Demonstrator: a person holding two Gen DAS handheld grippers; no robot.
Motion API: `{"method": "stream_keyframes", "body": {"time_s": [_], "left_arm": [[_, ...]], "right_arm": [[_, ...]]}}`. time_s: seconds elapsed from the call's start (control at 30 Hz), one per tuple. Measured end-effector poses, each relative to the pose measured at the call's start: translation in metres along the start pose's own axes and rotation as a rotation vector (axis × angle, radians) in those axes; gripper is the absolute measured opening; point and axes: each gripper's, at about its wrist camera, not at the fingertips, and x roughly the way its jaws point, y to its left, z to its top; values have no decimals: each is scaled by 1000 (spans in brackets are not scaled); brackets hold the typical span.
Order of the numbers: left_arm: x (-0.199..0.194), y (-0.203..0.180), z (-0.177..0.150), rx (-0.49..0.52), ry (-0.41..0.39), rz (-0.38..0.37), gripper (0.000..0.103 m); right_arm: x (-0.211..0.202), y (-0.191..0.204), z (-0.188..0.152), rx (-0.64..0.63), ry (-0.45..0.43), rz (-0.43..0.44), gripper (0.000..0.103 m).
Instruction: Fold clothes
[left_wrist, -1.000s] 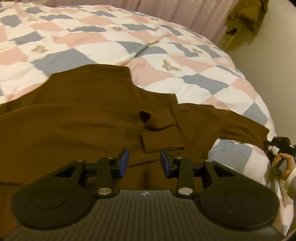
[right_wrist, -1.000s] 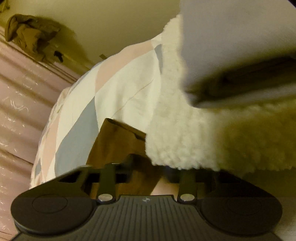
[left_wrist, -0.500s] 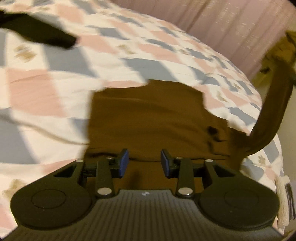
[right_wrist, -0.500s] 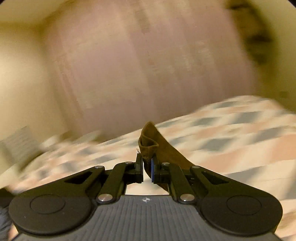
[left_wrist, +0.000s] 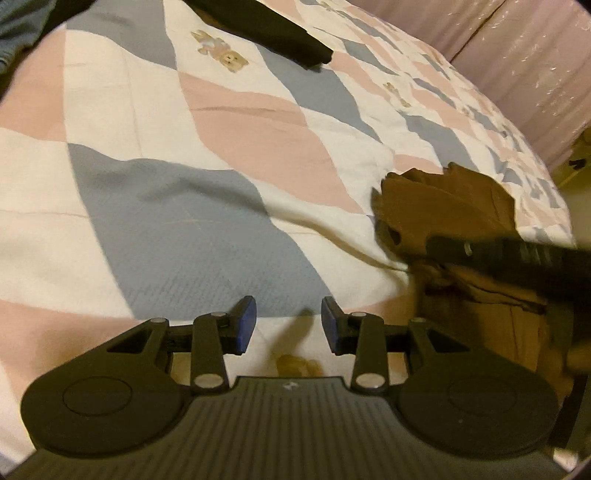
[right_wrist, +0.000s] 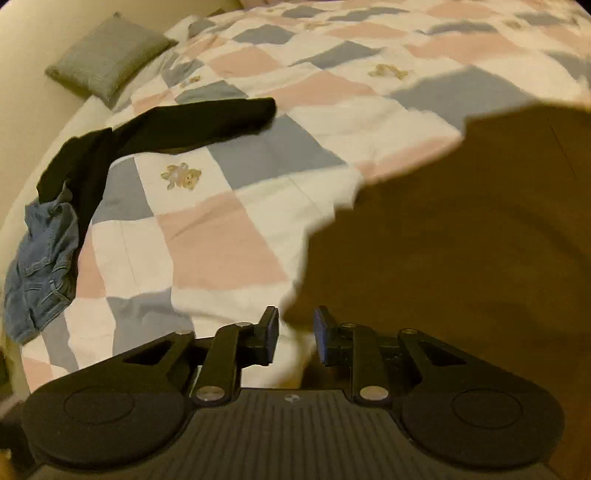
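The brown garment (right_wrist: 461, 240) lies on the patchwork quilt and fills the right half of the right wrist view. Its ragged left edge reaches my right gripper (right_wrist: 295, 328), which stands open; white quilt shows in the gap and the cloth lies against the right finger. In the left wrist view the brown garment (left_wrist: 443, 206) is bunched at the right, crossed by a blurred black bar of the other tool (left_wrist: 517, 254). My left gripper (left_wrist: 288, 325) is open over bare quilt, left of the garment, holding nothing.
A black garment (right_wrist: 184, 122) stretches across the quilt (right_wrist: 221, 240) at the far left, also seen as black garment (left_wrist: 266, 26). Blue jeans (right_wrist: 40, 266) hang at the bed's left edge. A grey pillow (right_wrist: 107, 59) lies by the wall. Pink curtain (left_wrist: 535, 55) stands behind.
My right gripper, shut on a raised brown sleeve half a second ago, has come down over the bed and opened. My left gripper has swung left, off the garment onto bare quilt.
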Motion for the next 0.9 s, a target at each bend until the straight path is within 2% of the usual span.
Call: {"method": "stream_keyframes", "body": {"time_s": [0.03, 0.2, 0.33, 0.43, 0.5, 0.53, 0.57, 0.6, 0.67, 0.77, 0.83, 0.9], "left_arm": [[2, 0, 2, -1, 1, -16, 37], [23, -20, 19, -35, 14, -153, 41], [52, -35, 37, -84, 42, -225, 46], [79, -30, 47, -241, 90, -315, 55], [93, -21, 47, -380, 119, -366, 57], [99, -17, 45, -441, 122, -380, 55], [103, -15, 44, -479, 117, -390, 46], [103, -16, 45, -478, 106, -381, 21], [99, -22, 45, -427, 80, -338, 2], [75, -31, 42, -318, 12, -336, 1], [55, -38, 40, -211, -51, -298, 0], [45, -38, 40, -156, -80, -273, 0]], "right_arm": [[-9, -7, -6, 11, -19, -17, 41], [-57, -53, -16, 15, -43, -197, 42], [-73, -53, -18, -176, -92, -298, 42], [-69, -39, -14, -302, -98, -311, 42], [-64, -32, -13, -326, -103, -305, 45], [-60, -31, -12, -321, -105, -304, 49], [-55, -32, -12, -309, -104, -307, 49], [-51, -33, -11, -293, -96, -309, 49], [-48, -37, -9, -265, -86, -306, 49], [-49, -40, -6, -243, -89, -301, 49], [-50, -42, -4, -245, -92, -307, 49], [-48, -44, -3, -251, -89, -305, 49]]}}
